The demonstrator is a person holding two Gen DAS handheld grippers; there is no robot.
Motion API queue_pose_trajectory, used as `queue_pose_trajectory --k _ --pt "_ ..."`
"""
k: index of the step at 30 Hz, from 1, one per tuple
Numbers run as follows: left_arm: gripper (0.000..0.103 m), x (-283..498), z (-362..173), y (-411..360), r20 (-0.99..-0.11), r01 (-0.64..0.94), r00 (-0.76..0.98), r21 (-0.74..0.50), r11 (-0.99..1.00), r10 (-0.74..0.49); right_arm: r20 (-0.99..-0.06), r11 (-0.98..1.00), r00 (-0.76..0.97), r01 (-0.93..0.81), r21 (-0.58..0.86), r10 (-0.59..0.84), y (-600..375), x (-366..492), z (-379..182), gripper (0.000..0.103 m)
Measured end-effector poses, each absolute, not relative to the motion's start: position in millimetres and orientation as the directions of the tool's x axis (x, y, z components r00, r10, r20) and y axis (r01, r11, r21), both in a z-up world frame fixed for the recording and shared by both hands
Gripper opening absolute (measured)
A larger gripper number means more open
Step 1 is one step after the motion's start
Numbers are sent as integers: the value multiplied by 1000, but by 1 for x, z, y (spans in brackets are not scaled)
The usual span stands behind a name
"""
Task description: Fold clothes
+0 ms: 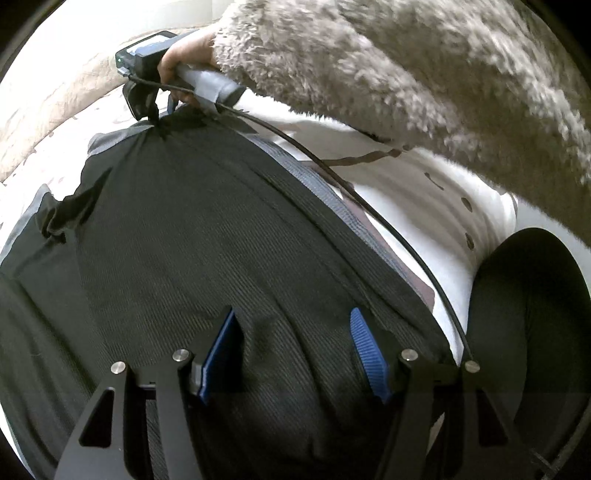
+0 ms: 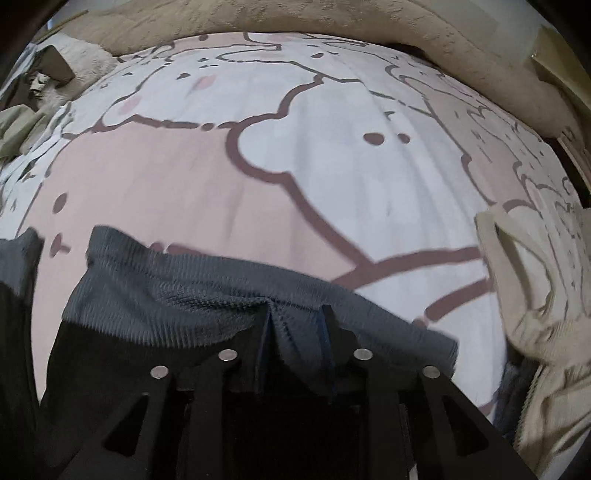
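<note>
A black ribbed garment [image 1: 207, 236] with a grey knit waistband [image 2: 207, 291] lies spread over a bedsheet [image 2: 332, 177] printed with pink and white cartoon bears outlined in brown.

In the left wrist view, the left gripper [image 1: 293, 350] hangs over the middle of the black cloth with its 2 blue pads [image 1: 364, 347] set wide apart. Nothing is pinched between them; the fabric passes beneath, and whether the tips touch it cannot be told.

At the far end of the garment, a hand [image 1: 186, 61] coming out of a fluffy beige fleece sleeve [image 1: 424, 81] grips the handle of the right gripper [image 1: 157, 114], which points down onto the bunched cloth at the grey band. A black cable [image 1: 369, 210] runs from that tool back along the garment's edge.

In the right wrist view, the right gripper's jaws stand narrowly apart with a fold of the grey waistband lying between them. The picture is blurred, so whether the pads press the fold cannot be told.

No container shows clearly. A cream garment with a zip [image 2: 543, 332] lies crumpled on the sheet to the right of the waistband, and a beige plush blanket [image 2: 332, 18] borders the sheet's far side. A dark rounded shape [image 1: 532, 332] sits at the right edge of the left wrist view.
</note>
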State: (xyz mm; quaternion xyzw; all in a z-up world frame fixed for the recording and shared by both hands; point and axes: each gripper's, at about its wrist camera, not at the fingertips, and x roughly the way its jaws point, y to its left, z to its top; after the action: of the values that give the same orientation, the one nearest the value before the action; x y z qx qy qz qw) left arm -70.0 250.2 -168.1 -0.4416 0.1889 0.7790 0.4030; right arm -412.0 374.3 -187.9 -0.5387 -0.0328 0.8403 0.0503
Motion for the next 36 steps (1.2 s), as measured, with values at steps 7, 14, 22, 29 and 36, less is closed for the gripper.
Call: queue_pose_trajectory --k 7,14,22,29,36 --pt "63 -68 -168 249 -842 -796 -289 -53 -603 456 -908 -971 -415 -234 51 53 419 -388 -156 25" --pt "63 -71 -166 250 -847 -799 -284 -49 -599 449 -918 -975 -328 -46 -218 220 398 -336 -178 25" --pt "63 -66 -154 239 -833 -790 -290 -69 -609 471 -859 -984 -481 -69 -162 175 385 -285 -130 49" --pt "63 -67 -132 211 -789 -715 -380 -80 -695 482 -915 -992 -403 112 -55 6 329 -193 -156 49" --pt "63 -76 -113 150 -741 -525 -498 -157 -837 451 -874 -990 -483 -83 115 -61 370 -138 -144 50"
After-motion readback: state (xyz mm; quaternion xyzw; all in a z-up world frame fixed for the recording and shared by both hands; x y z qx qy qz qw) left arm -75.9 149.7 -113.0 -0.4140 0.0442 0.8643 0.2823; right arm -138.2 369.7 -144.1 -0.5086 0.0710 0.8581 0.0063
